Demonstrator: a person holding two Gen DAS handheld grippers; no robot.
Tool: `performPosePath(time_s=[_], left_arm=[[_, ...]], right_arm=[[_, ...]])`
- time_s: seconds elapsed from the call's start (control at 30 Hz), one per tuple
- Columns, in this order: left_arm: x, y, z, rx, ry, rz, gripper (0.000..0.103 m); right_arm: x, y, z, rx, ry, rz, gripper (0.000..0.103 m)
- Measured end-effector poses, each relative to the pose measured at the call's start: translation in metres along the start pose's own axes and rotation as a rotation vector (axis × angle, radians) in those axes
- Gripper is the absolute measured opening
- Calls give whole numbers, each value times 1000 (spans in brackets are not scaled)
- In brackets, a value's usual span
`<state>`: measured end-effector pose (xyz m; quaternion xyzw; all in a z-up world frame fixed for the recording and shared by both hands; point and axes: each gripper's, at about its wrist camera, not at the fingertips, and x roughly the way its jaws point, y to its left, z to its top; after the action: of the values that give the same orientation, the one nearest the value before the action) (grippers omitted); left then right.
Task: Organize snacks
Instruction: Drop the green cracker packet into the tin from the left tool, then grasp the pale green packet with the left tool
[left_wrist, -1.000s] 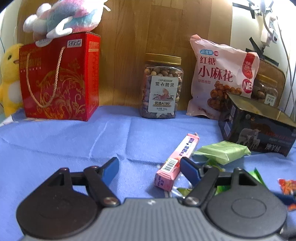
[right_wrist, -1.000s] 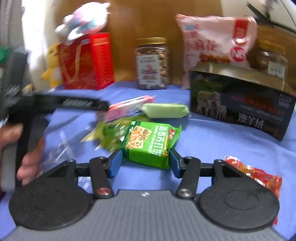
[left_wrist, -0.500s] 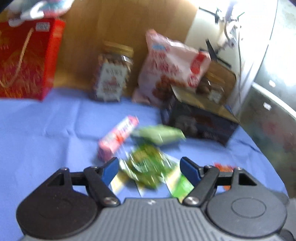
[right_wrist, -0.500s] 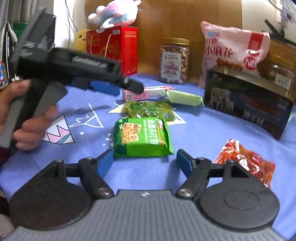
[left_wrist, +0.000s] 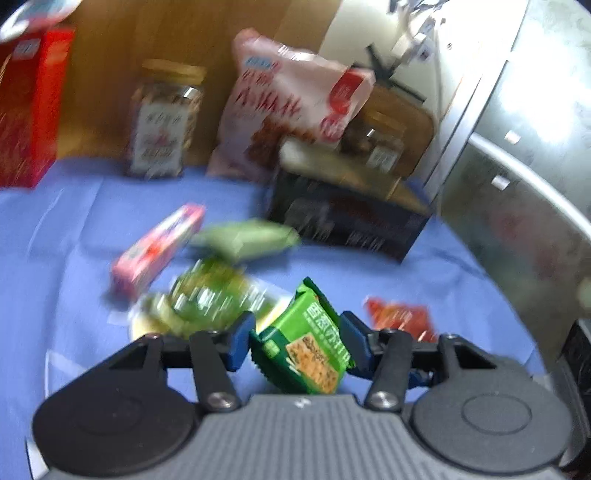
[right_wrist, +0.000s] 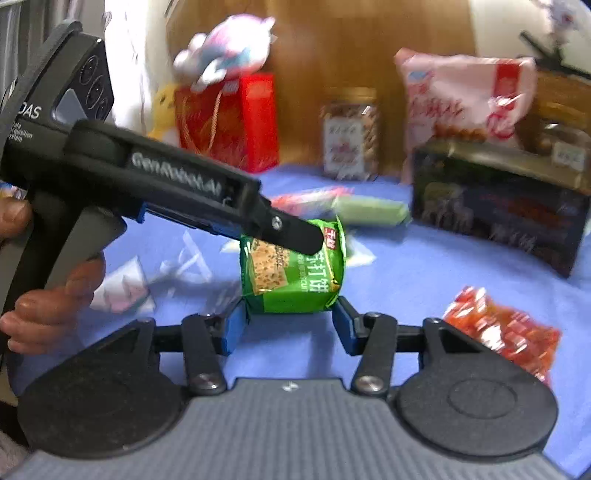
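Our left gripper (left_wrist: 297, 338) is closed on the green pack (left_wrist: 306, 347). Our right gripper (right_wrist: 288, 326) stands half open, its pads just beside the pack, whether touching we cannot tell

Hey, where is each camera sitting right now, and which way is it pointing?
Left wrist: on the left tongs, looking forward over the blue cloth toward the nut jar and black box. Its own two fingers show, closed on the green cracker packet.
Right wrist: on the right tongs, facing the same back wall. Its own fingers show, plus the left tongs and left hand at the left.
Shared: packet, jar, black box, pink bag.
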<state>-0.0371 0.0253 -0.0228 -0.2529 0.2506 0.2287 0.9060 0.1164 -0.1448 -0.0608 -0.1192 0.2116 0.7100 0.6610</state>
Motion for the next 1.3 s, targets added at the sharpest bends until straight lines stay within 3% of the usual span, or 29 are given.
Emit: performPosePath(time_s=[0.13,0.3,0.43,0.5,0.57,0.73,0.87,0.93,1.0,1.13,1.2,1.27,1.3], left_arm=[[13,-21,44,69,-64,-25,50],[63,-33,106,83,-133,-54,52],[113,-33,131,83,-122,-15,55],[131,-33,134,97,-113,43,67],[142,-31,134,99,-103,90,69],[117,-14,123,94,-138,81,69],[73,24,112,-17,-205,70,71],[55,48,102,-93,-213,80,71],[45,69,88,-160,-198,95,71],[36,90,59,-264,-166,72,71],[30,91,47,-274,-161,67,71],[24,93,39,-278,-159,62,71],[19,94,36,-277,-159,61,71]], right_arm=[[-8,-23,25,21,-105,-64,54],[5,-77,66,63,-200,-145,54],[33,-115,89,111,-217,-209,56],[45,-127,92,127,-217,-231,62],[55,-135,90,146,-218,-238,72],[46,-136,78,188,-253,-241,72],[28,-122,75,193,-284,-199,72],[25,-113,71,207,-258,-120,72],[38,-105,69,226,-172,-25,71],[77,-105,75,299,-45,-19,63],[97,-115,79,375,2,-26,53],[115,-125,76,456,62,-7,28],[123,-129,72,498,103,24,25]])
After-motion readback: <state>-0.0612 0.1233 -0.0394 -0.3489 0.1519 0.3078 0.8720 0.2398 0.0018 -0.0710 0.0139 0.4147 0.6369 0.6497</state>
